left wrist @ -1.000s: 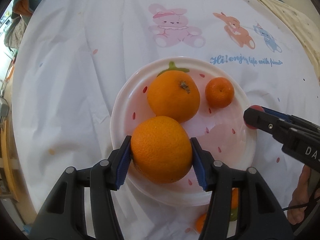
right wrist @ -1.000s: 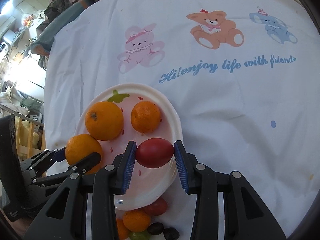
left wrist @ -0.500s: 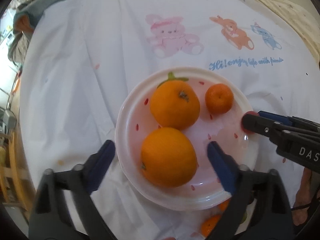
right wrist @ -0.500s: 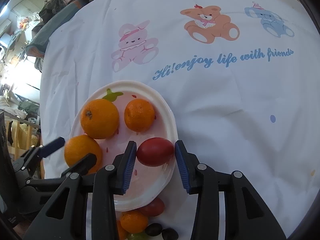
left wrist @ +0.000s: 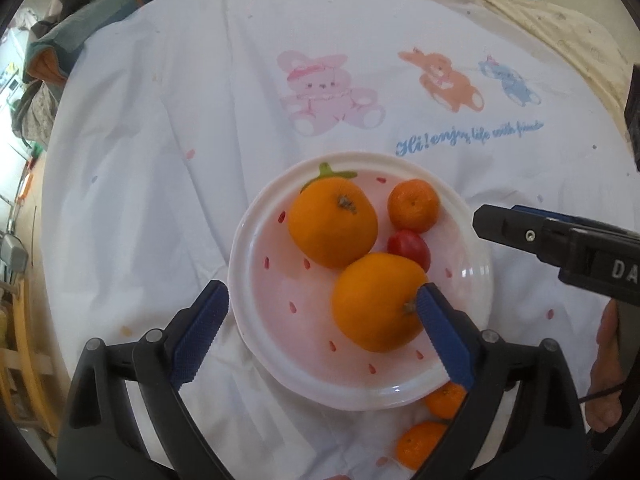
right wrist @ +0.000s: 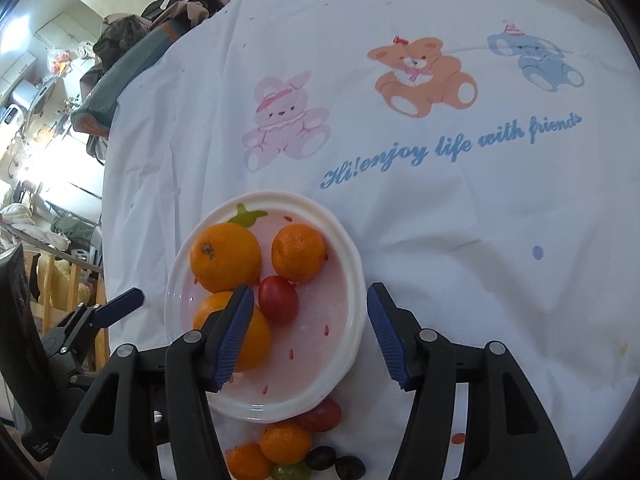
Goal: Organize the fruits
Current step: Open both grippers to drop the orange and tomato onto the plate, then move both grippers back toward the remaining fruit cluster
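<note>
Fruit-wise we're maybe halfway, judging by what's where. Sitting on the plate (right wrist: 352,264) are four pieces: a big orange (right wrist: 225,257) at the far left, a mandarin (right wrist: 298,252) beside it, a red tomato-looking fruit (right wrist: 278,300) wedged in the middle, and a second big orange (left wrist: 376,301) nearest us. All four look settled and nothing is gripping them.

What's left, as far as we can see, is the little pile on the white cloth (right wrist: 440,220) just behind the plate's near rim, under the right tool (right wrist: 310,334): another red fruit (right wrist: 322,416), two small mandarins (right wrist: 285,441), a green grape (right wrist: 291,472) and a couple of dark grapes (right wrist: 320,458). So we'd guess five-plus pieces still to move, though the tool bodies hide part of that pile.

Tools now. Right tool is spread wide and empty, jaws hanging over the near half of the plate; its left pad overlaps the near orange in that view, but we can't tell if it actually touches. Left tool (left wrist: 320,334) is also wide open and holding nothing. Its right pad sits right against the near orange's stem end, looks like contact or next to it, while its left pad is off the plate's left rim over the cloth.
</note>
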### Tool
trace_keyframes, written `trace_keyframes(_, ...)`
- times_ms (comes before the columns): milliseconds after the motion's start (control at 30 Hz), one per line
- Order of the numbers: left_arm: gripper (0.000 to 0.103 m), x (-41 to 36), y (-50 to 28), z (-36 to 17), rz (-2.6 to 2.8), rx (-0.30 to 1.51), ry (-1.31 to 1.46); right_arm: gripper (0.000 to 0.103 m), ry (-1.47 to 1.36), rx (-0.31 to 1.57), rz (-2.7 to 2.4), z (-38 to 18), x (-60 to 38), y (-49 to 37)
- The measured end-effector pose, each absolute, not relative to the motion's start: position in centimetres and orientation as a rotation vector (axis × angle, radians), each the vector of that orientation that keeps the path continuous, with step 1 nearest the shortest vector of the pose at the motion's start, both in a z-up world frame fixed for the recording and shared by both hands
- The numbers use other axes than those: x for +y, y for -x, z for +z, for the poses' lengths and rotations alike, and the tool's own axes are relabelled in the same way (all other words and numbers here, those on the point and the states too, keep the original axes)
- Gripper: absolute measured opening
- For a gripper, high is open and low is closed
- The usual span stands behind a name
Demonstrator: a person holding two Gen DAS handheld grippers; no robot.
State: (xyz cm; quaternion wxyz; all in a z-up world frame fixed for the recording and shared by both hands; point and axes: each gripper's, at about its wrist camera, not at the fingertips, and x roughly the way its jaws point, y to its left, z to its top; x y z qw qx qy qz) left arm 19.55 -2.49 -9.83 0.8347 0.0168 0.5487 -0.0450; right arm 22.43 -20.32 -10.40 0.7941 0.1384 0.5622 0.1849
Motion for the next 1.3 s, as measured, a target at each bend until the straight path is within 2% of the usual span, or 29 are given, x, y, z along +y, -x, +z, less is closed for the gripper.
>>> trace_keyframes(367, 0.093, -1.4, -17.4, -7.4, -0.098, 1.122, -0.015, 0.062, -0.322, 1.154, 0.388, -7.4, -21.9, -20.0)
trace_keyframes(833, 0.093, 1.8, -11.3, -4.1, -0.071, 1.069, 0.033, 0.062, -0.323, 1.094, 0.380, -3.9, -24.5, -12.4)
trace_keyframes(1067, 0.093, 2.8, -9.8, -5.0, -0.051, 1.095, 0.088, 0.062, -0.410, 1.107, 0.325, -4.4, -26.3, -10.5)
trace_keyframes(1300, 0.091, -0.2, -9.0, -8.4, -0.162, 1.222, 0.027, 0.062, -0.430, 1.129, 0.282, -5.1, -26.6, -10.7)
